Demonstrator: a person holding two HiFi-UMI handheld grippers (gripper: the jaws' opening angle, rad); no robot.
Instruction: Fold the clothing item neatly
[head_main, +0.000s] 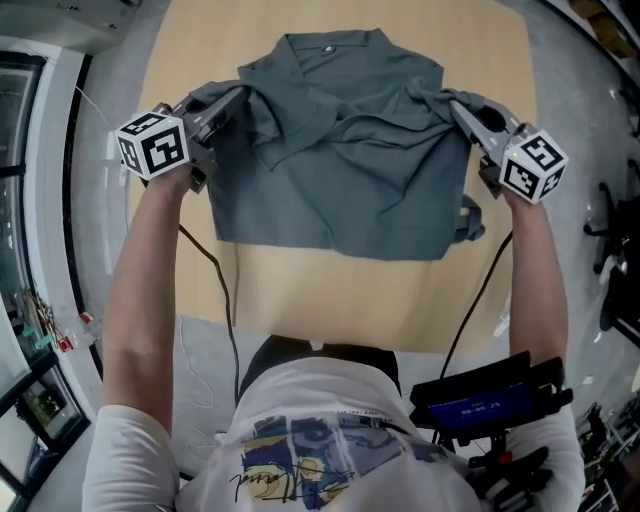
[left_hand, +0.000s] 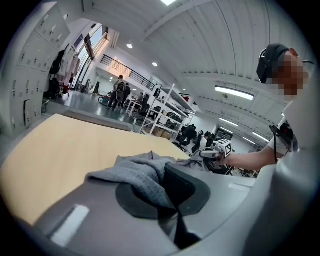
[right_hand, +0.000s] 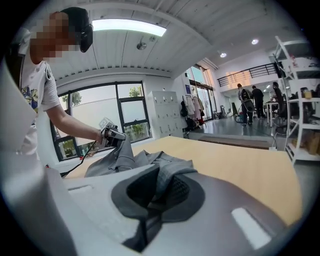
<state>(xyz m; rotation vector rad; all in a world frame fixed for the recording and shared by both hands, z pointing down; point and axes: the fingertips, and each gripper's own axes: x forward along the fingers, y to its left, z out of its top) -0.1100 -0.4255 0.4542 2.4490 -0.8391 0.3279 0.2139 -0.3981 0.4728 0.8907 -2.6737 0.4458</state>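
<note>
The grey polo shirt (head_main: 350, 200) lies on the wooden table (head_main: 330, 300), its collar on the far side and its hem toward the person. The left gripper (head_main: 232, 98) and the right gripper (head_main: 458, 110) each pinch its cloth at opposite side edges. They are level with each other, so I judge the coming fold line runs across, from one to the other.
</note>
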